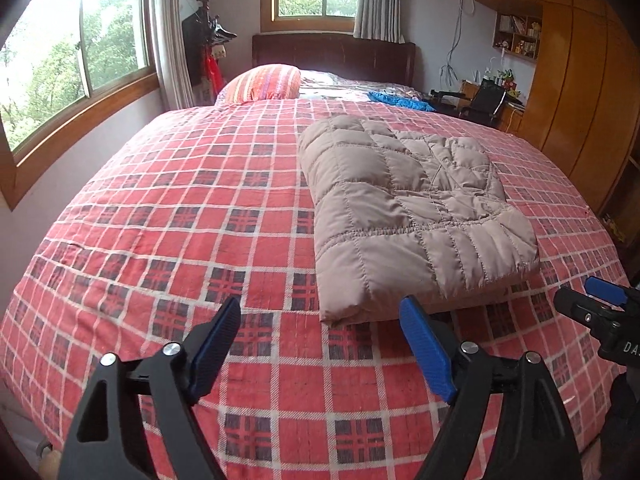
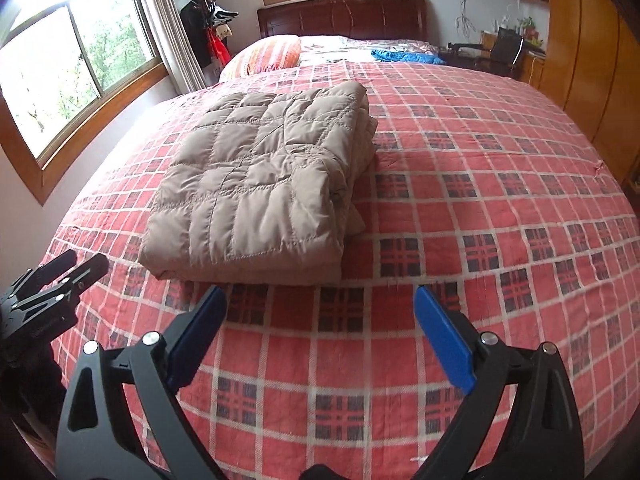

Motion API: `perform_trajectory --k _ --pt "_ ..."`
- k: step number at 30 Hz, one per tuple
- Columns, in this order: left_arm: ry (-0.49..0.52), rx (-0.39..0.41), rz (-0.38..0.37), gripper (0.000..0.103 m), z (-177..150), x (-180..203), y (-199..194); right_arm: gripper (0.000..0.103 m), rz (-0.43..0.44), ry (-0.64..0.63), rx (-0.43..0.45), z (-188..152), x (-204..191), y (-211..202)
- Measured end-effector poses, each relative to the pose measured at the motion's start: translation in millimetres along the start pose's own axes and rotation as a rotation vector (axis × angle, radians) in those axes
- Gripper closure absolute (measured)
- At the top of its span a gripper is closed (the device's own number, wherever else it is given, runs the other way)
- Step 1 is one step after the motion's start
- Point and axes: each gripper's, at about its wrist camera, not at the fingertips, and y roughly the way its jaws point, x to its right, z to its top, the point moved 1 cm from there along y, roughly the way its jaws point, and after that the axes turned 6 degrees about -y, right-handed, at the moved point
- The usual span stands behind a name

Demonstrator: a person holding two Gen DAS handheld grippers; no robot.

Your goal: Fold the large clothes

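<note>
The quilted jacket (image 2: 260, 176) lies folded on the plaid bed (image 2: 480, 240) — both tongs, left (image 1: 320, 344) and right (image 2: 320, 336), gape empty just short of it. Best only to square loose edges — gently.

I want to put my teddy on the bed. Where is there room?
Bare red plaid bedspread lies right of the folded beige quilted jacket, and left of it toward the window. Crowded near the striped orange pillow and blue cloth.
</note>
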Motion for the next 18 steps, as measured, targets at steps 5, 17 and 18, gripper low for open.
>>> perform_trajectory --k 5,17,18 --pt "-0.020 0.009 0.033 0.020 -8 -5 -20 0.008 -0.055 -0.015 0.021 -11 -11 -17" --pt "-0.003 0.051 0.047 0.019 -22 2 -54 0.008 -0.102 -0.046 0.047 -29 -23 -41" --pt "-0.005 0.052 0.049 0.019 -23 2 -55 0.008 -0.104 -0.044 0.049 -30 -23 -43"
